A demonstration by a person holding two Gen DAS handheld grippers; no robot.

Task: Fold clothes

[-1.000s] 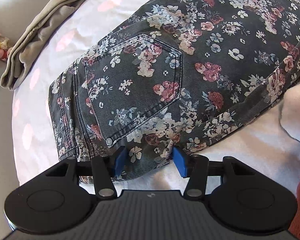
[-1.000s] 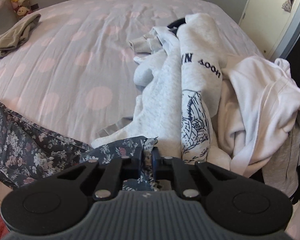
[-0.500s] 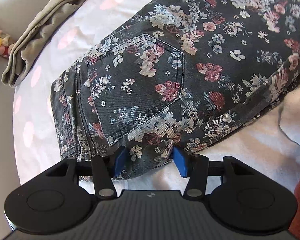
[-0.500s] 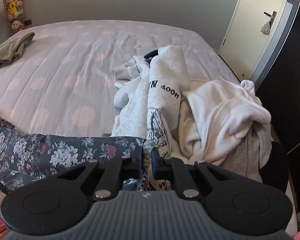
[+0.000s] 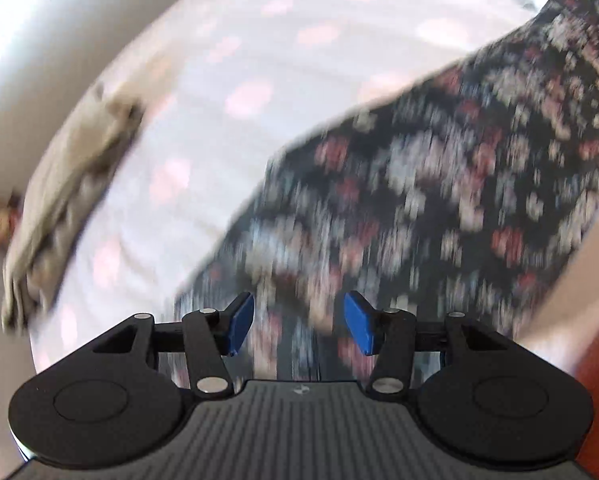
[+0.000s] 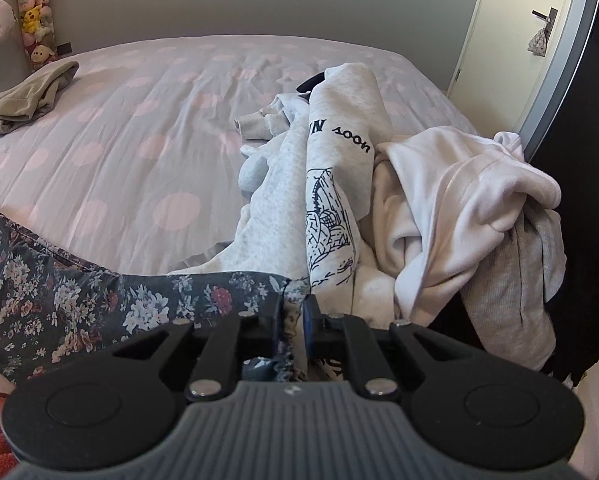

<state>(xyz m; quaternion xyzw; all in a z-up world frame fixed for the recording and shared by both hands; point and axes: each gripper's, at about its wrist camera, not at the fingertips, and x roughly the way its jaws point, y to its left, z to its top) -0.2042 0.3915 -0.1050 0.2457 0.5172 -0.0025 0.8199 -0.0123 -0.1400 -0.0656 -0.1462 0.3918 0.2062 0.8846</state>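
Two grippers: right gripper (image 6: 295, 316) pinches the floral trousers' (image 6: 99, 300) edge; left gripper (image 5: 298, 322) is opening above them, nothing pressed.
Trousers: spread across the near bed.
Writing: grey sweatshirt (image 6: 339, 128) reads "soon".
Surface: pink-dotted sheet (image 6: 147, 120).
Room: grey wall, white door (image 6: 511, 40).

Matt floral denim trousers (image 6: 99, 304), stitched seams showing. Smooth cotton bedsheet (image 6: 147, 128) at eleven o'clock, faintly creased. Soft fleecy grey sweatshirt (image 6: 339, 128) at twelve. Right gripper (image 6: 293, 316) matt black plastic with shiny metal rivets.
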